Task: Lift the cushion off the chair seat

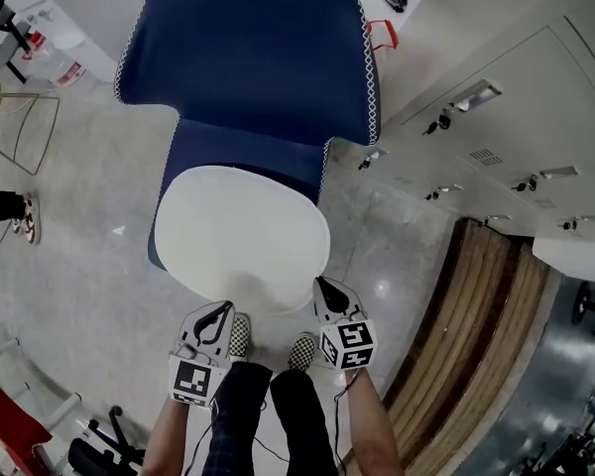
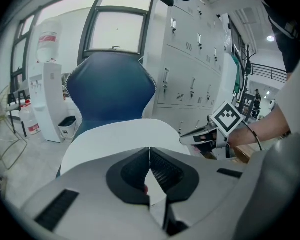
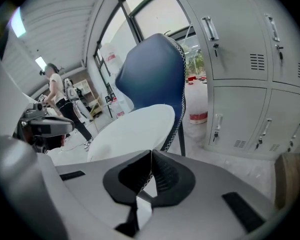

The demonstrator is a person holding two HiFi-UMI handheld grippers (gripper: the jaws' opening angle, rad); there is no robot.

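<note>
A white oval cushion [image 1: 240,234] lies on the seat of a blue chair [image 1: 248,48] with white stitched edging. Both grippers are at the cushion's near edge. My left gripper [image 1: 221,310] is at its near left rim and my right gripper [image 1: 322,286] at its near right rim. In the left gripper view the jaws [image 2: 149,171] are shut, pinching the thin edge of the cushion [image 2: 120,139], with the chair back [image 2: 110,89] behind. In the right gripper view the gripper [image 3: 151,176] is likewise shut on the rim of the cushion [image 3: 132,131], which slopes up off the seat.
Grey lockers [image 1: 496,157] stand close on the right, with a wooden slatted platform [image 1: 476,315] below them. A wire chair [image 1: 15,127] is at the far left. A water dispenser [image 2: 45,94] and a small bin [image 2: 67,126] stand behind the chair. My checkered shoes [image 1: 240,335] are under the seat's front.
</note>
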